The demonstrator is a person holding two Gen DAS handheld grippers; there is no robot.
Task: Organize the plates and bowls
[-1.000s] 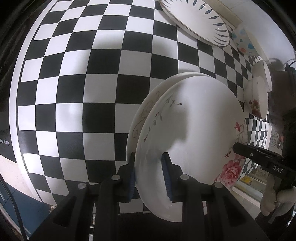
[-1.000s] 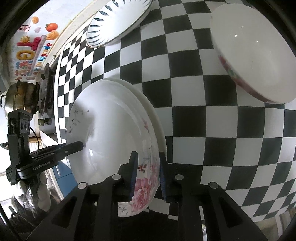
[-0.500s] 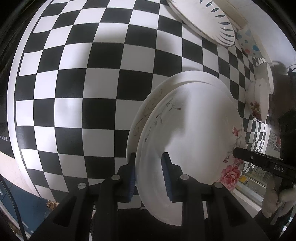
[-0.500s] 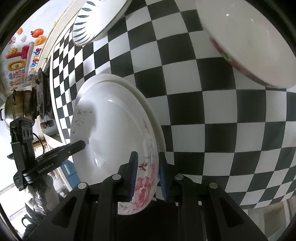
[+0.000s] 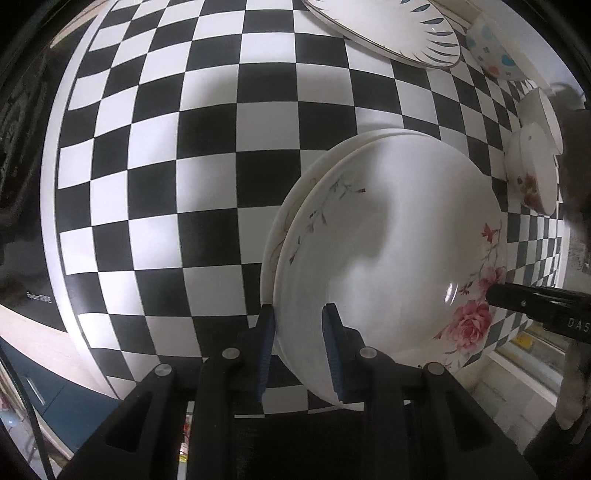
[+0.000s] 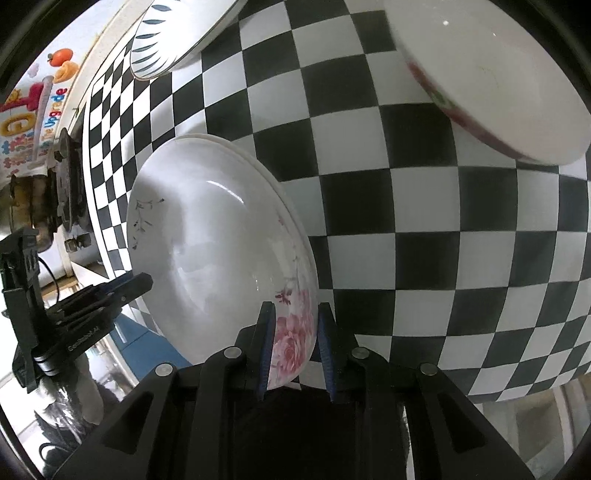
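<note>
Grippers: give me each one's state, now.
Left gripper: shut on the rose plate's rim.
Right gripper: shut on the same plate's opposite rim.

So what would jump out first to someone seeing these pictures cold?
The black-and-white checkered tabletop fills both views. Over it, the rose-patterned plate sits on a second plate, with the left gripper and right gripper clamped on opposite rims. A blue-leaf plate lies at the far edge.

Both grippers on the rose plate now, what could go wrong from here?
1. The left gripper and right gripper pinch only opposite rim edges of the rose plate; uneven motion could twist it loose.
2. A second plate sits directly beneath; it may drag or clatter.
3. Nearby bowls could be knocked.
</note>
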